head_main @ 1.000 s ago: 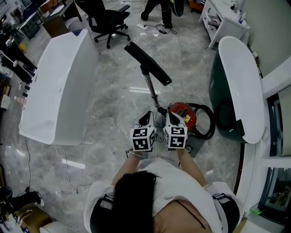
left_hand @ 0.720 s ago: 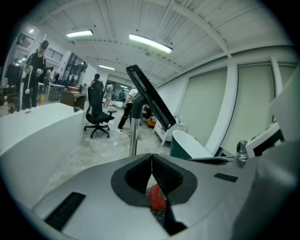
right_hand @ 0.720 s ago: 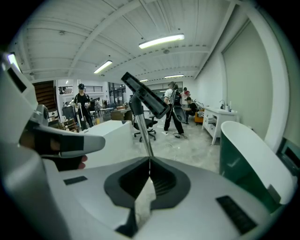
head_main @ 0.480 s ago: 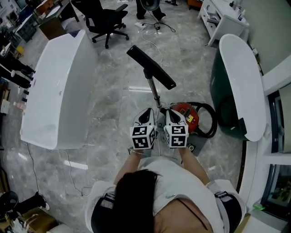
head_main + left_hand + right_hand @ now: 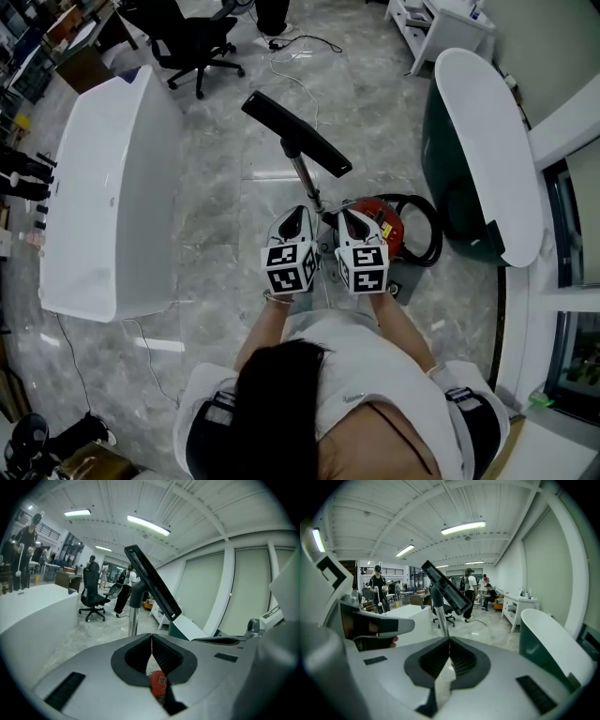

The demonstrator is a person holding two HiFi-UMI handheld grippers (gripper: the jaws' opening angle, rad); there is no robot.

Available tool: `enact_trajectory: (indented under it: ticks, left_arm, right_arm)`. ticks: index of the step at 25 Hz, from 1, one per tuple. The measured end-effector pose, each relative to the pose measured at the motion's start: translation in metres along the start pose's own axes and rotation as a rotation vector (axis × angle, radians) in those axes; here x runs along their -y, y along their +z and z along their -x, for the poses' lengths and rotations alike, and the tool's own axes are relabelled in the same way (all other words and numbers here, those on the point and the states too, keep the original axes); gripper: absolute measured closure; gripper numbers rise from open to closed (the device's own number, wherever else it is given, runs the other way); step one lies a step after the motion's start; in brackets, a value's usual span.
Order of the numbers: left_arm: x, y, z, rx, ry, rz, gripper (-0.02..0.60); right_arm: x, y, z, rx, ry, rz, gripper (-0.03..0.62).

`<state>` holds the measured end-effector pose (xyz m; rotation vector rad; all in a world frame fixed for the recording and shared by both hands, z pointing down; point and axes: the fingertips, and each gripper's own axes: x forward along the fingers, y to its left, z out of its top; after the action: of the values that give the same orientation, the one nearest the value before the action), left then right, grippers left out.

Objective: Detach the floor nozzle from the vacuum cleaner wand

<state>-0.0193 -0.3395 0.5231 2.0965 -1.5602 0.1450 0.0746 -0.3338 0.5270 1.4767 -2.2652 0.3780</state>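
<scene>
Left hand-held gripper [image 5: 151,639]: only its own view shows jaws closed.

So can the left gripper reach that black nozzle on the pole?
Probably yes. Nothing stands between the left gripper and the floor nozzle, which sits ahead at the far end of the wand. Its jaws are shut, though, so they must open first.

The left gripper [image 5: 151,639] has its jaws pressed together with nothing between them. Just past their tips, at 11 o'clock, the wand [image 5: 133,620] rises upright to the black nozzle [image 5: 152,583], which slants from 11 down to 5 o'clock. At 6 o'clock, below the pads, a red vacuum [image 5: 157,683] shows through the gap. A chair [image 5: 92,596] stands far off at 10 o'clock. A white tub [image 5: 33,609] is at 9 and a green tub [image 5: 174,629] at 2.
</scene>
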Motion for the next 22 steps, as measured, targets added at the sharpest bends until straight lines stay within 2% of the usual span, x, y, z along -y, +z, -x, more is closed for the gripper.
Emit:
enact_trajectory:
  ticks: [4,13,17,22]
  left_arm:
    - [-0.001,0.000,-0.004,-0.005,-0.008,0.001,0.577]
    - [-0.018,0.008,-0.012,-0.007,0.009,0.000,0.577]
    - [-0.023,0.010,-0.012,-0.007,0.007,0.007,0.577]
    - [-0.028,0.014,-0.018,-0.014,-0.009,-0.007,0.577]
  right_arm:
    - [-0.002,0.004,-0.002,0.009,0.011,-0.004,0.579]
    - [0.001,0.039,-0.006,0.119,0.017,-0.003,0.579]
    - [-0.008,0.051,-0.001,0.150,0.048,-0.015,0.578]
    - [-0.018,0.062,-0.005,0.167,0.053,0.027,0.577]
